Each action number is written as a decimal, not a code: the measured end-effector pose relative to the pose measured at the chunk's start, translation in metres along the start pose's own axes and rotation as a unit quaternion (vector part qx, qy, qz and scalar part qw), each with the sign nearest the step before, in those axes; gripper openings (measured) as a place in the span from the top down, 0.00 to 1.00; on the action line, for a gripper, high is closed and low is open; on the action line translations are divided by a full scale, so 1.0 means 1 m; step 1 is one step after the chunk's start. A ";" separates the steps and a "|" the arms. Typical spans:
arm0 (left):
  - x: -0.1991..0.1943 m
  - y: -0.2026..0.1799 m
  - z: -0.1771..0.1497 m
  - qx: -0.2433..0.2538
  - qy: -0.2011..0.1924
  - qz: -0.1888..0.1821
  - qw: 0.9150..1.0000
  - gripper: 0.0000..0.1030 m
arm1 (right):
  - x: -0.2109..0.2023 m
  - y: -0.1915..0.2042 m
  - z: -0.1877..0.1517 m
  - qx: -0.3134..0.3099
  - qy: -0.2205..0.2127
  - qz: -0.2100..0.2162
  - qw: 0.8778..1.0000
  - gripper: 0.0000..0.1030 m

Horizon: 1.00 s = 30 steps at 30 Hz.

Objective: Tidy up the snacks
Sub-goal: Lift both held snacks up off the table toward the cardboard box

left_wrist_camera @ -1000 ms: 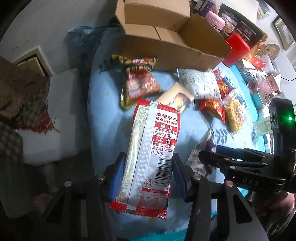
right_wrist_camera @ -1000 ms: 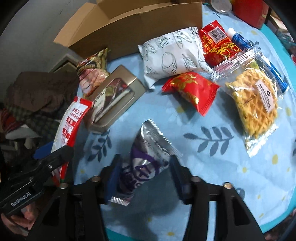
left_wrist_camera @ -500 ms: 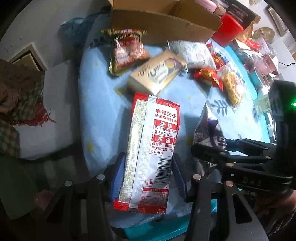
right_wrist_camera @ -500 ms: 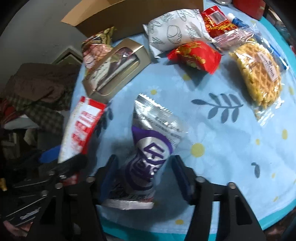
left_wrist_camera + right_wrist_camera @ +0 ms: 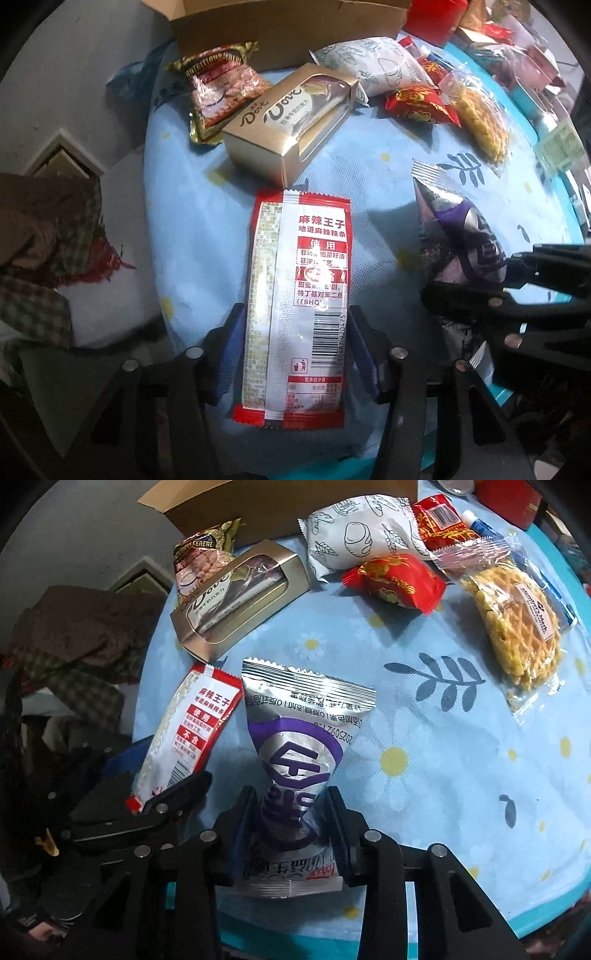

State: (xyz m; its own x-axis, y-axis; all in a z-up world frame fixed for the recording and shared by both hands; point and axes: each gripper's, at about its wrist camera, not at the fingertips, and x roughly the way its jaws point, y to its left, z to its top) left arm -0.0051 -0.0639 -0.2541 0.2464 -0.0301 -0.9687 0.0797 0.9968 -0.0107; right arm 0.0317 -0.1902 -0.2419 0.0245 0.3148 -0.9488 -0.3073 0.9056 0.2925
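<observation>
1. Underneath, a round table (image 5: 443, 775) carries a light blue cloth printed with yellow-centred daisies and dark leaf sprigs; a teal edge shows at its near rim.
2. At the far side stands an open cardboard box (image 5: 295, 33), flaps raised, with snacks lying loose in front of it.
3. Left gripper (image 5: 293, 343): pinching a red-and-white spicy strip packet (image 5: 299, 288) across its lower part, the packet extending toward the gold chocolate box (image 5: 291, 122).
4. Right gripper (image 5: 291, 823): its jaws have just been closing and now squeeze the waist of a silver-and-purple packet (image 5: 295, 753), which creases between the pads.
5. Both held packets sit side by side at the near edge of the table, the red one to the left.
6. Loose on the cloth: a cereal sachet (image 5: 221, 88) beside the gold box, a white bread bag (image 5: 362, 535), a red candy wrapper (image 5: 395, 579) and a clear bag of yellow waffle snacks (image 5: 517, 624).
7. Left of the table, crumpled brown and checked fabric (image 5: 74, 642) lies piled against a grey wall.
8. Beyond the box, the far right holds cluttered red containers; details too small to tell.
</observation>
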 end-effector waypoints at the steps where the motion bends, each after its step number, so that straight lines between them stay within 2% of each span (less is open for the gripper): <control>1: -0.001 0.001 0.000 0.004 0.000 0.000 1.000 0.54 | 0.003 0.003 0.001 -0.002 0.000 -0.003 1.000 0.69; 10: -0.023 0.016 0.003 -0.018 0.005 -0.029 0.999 0.56 | -0.007 0.004 -0.009 -0.019 0.010 0.005 1.000 0.72; 12: -0.032 0.017 0.004 -0.019 0.002 -0.032 0.999 0.56 | -0.011 0.008 -0.009 -0.021 0.010 0.010 1.000 0.75; 20: -0.066 0.006 0.005 -0.006 -0.015 -0.036 0.999 0.56 | -0.029 0.021 -0.015 -0.033 0.009 0.011 0.999 0.77; 30: -0.104 0.009 0.011 -0.008 -0.052 -0.036 0.998 0.56 | -0.067 0.040 -0.011 -0.041 -0.020 0.035 0.998 0.77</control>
State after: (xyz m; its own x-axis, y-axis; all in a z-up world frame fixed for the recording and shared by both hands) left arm -0.0191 -0.0526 -0.1504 0.3392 -0.1077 -0.9345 0.0850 0.9929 -0.0836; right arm 0.0068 -0.1780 -0.1684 0.0371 0.3890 -0.9205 -0.3868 0.8549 0.3458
